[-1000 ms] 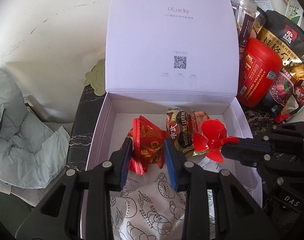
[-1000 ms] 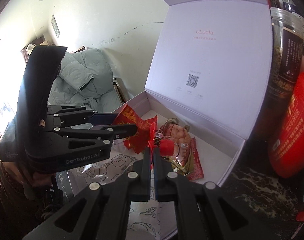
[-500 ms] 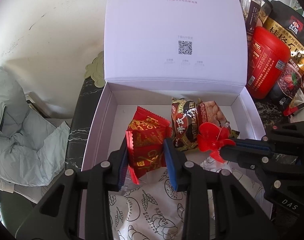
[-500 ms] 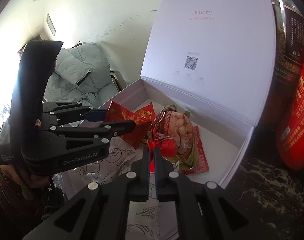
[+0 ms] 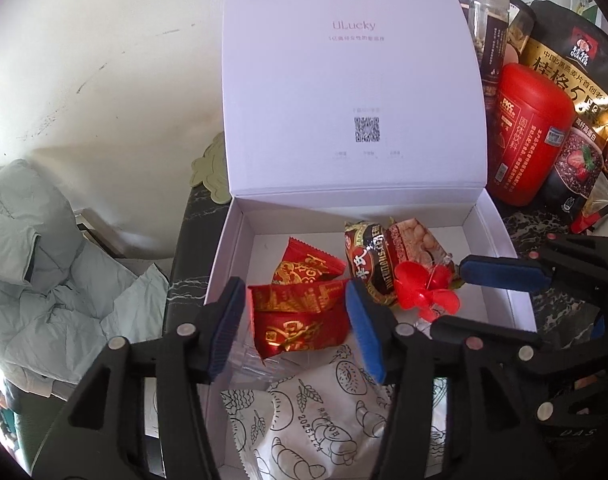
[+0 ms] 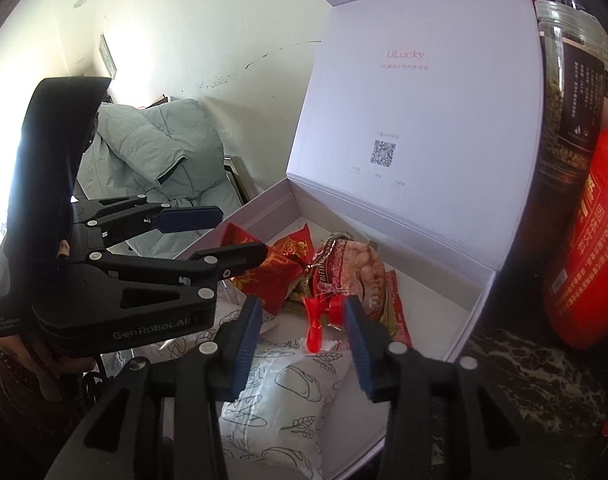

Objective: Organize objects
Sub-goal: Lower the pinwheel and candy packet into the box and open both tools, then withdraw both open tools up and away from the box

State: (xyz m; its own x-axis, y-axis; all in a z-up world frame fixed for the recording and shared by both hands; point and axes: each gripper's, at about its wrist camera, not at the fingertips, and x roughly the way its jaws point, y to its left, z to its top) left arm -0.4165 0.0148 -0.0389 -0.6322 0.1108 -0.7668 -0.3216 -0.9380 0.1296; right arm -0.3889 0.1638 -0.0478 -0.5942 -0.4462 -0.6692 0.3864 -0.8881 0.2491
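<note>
I see the white gift box [image 5: 232,248] lying open on the dark marble table [image 6: 516,364], its lid standing upright at the far side. Inside I count two red candy packets [image 5: 300,316], one dark peanut snack bag [image 5: 384,256], one red plastic propeller [image 5: 426,284] and one white pastry pouch [image 5: 320,408] printed with bread drawings at the near end. My left gripper [image 5: 298,322] has its jaws spread on either side of the nearer red packet, which lies loose in the box between them. My right gripper [image 6: 304,338] also has its jaws spread, with the propeller between them; from the right wrist view I cannot tell whether the far pad still touches its hub. A clear wrapper under the red packets is hard to make out. To the right of the box stand one red canister [image 5: 528,136], two clear jars [image 5: 484,12] partly cut off by the frame edge, and a black-and-gold oat bag [image 5: 572,64]. To the left, a grey-green padded jacket [image 5: 32,256] lies crumpled off the table.
</note>
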